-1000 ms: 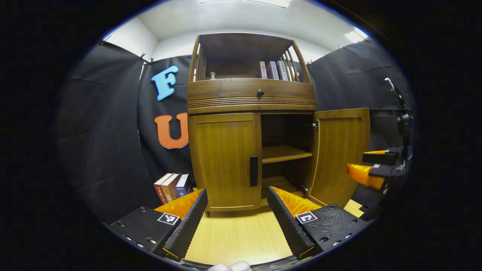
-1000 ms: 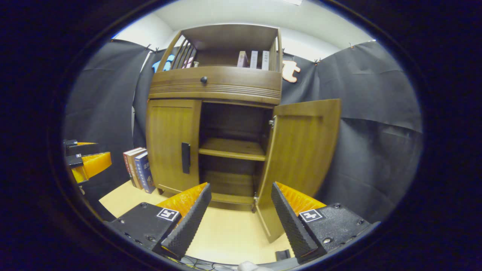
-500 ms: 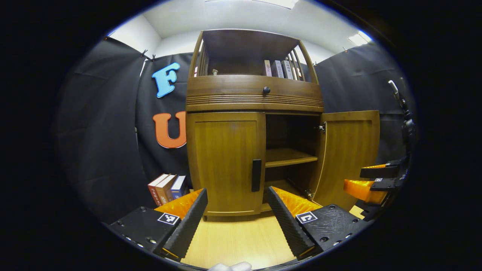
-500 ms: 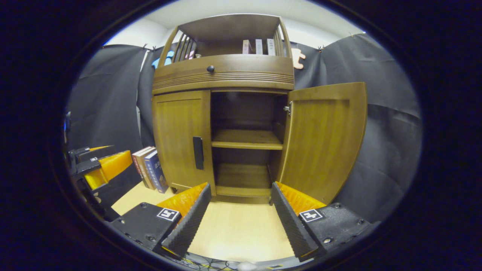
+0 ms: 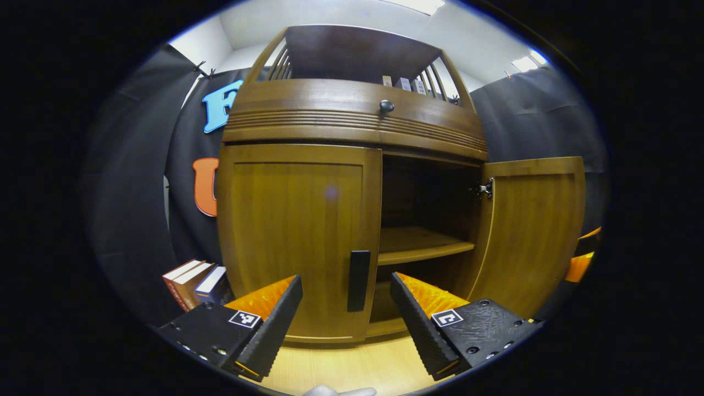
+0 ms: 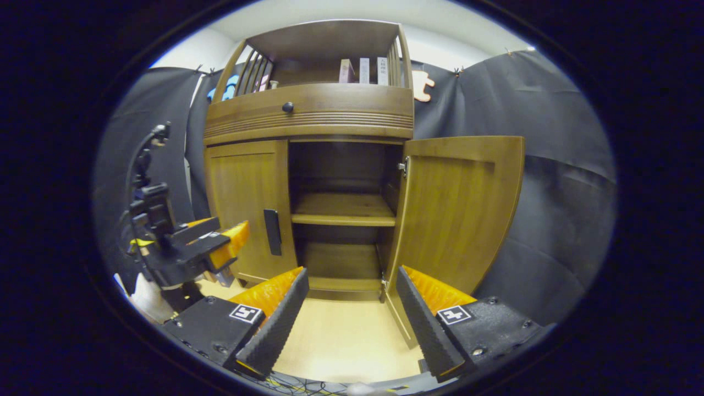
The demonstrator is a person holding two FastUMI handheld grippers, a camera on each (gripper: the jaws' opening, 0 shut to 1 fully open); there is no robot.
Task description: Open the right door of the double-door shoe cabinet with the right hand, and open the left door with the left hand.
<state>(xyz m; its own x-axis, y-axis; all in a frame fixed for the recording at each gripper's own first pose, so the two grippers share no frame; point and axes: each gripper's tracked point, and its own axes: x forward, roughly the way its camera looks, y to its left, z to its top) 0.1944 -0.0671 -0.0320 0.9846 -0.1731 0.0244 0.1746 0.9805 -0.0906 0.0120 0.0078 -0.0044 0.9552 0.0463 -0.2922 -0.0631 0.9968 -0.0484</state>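
The wooden shoe cabinet stands in front of me. Its right door is swung wide open, showing a shelf inside. The left door is closed, with a dark vertical handle at its inner edge. My left gripper is open, close before that handle; it also appears at the left of the right gripper view. My right gripper is open and empty, back from the cabinet; a sliver of it peeks past the right door.
Several books lean against the wall left of the cabinet, and more books stand on the top shelf. A round knob sits on the drawer front. Light wood floor lies before the cabinet.
My left gripper has moved forward, close to the left door's handle. My right gripper has drawn back from the open right door.
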